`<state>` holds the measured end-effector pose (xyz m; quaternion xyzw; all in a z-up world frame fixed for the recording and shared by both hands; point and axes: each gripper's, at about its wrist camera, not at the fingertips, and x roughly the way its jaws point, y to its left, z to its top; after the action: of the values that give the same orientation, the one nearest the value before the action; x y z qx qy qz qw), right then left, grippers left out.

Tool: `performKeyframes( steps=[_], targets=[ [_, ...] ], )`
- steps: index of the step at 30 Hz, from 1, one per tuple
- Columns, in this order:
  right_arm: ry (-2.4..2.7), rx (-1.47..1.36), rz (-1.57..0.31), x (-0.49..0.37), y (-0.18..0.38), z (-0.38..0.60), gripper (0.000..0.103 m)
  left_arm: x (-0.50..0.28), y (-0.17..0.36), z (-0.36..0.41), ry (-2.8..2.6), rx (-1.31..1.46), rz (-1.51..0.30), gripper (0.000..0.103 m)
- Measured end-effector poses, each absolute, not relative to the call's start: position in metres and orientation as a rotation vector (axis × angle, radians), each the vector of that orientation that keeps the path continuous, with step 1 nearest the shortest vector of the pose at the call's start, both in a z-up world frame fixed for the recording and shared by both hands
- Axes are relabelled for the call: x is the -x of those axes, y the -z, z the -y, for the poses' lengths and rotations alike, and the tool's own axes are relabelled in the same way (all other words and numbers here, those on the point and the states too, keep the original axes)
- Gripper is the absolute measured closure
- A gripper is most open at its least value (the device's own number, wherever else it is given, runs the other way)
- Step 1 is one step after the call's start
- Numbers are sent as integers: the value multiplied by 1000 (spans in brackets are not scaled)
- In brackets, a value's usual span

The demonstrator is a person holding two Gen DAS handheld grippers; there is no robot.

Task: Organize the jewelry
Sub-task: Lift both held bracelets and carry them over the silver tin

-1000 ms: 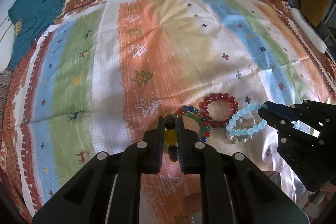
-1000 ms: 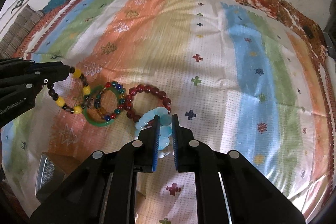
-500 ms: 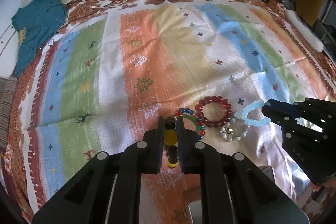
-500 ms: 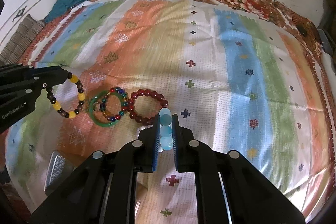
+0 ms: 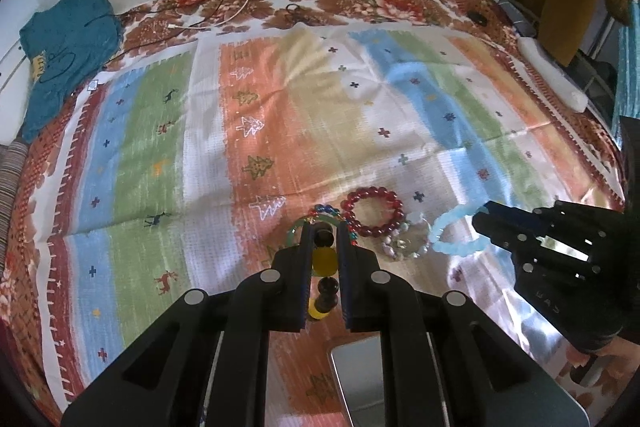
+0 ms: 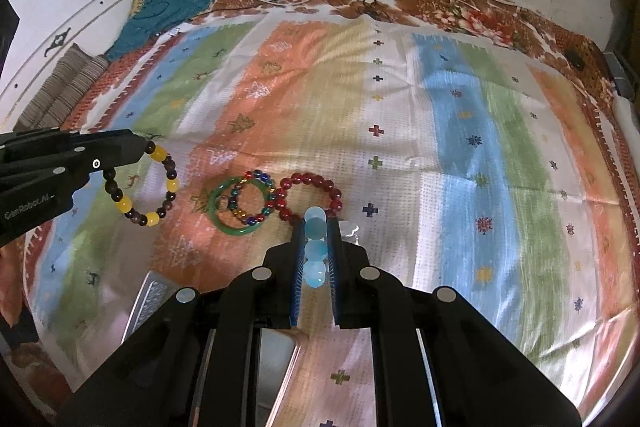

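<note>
Bracelets hang pinched in both my grippers, yellow-and-brown beaded bracelet (image 6: 138,187) left (image 5: 323,239), pale blue bracelet (image 5: 454,231) right (image 6: 316,231); next, carry them to the metal tray (image 5: 360,379) near the bedspread's (image 6: 400,107) front edge.

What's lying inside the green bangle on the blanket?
Inside the green bangle lies a multicolored bead bracelet, overlapping its right rim, plus a small ring-like piece too small to identify. Striped blanket shows through the middle.
</note>
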<state>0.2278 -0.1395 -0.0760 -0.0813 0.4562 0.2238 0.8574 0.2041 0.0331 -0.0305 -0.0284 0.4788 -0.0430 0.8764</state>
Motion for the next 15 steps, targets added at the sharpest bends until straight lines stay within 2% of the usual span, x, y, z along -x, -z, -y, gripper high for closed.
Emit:
performKeyframes(
  steps=[15],
  targets=[
    [-548, 170, -937, -199, 63, 141, 91, -157, 2, -22, 157, 54, -932, 92]
  ],
)
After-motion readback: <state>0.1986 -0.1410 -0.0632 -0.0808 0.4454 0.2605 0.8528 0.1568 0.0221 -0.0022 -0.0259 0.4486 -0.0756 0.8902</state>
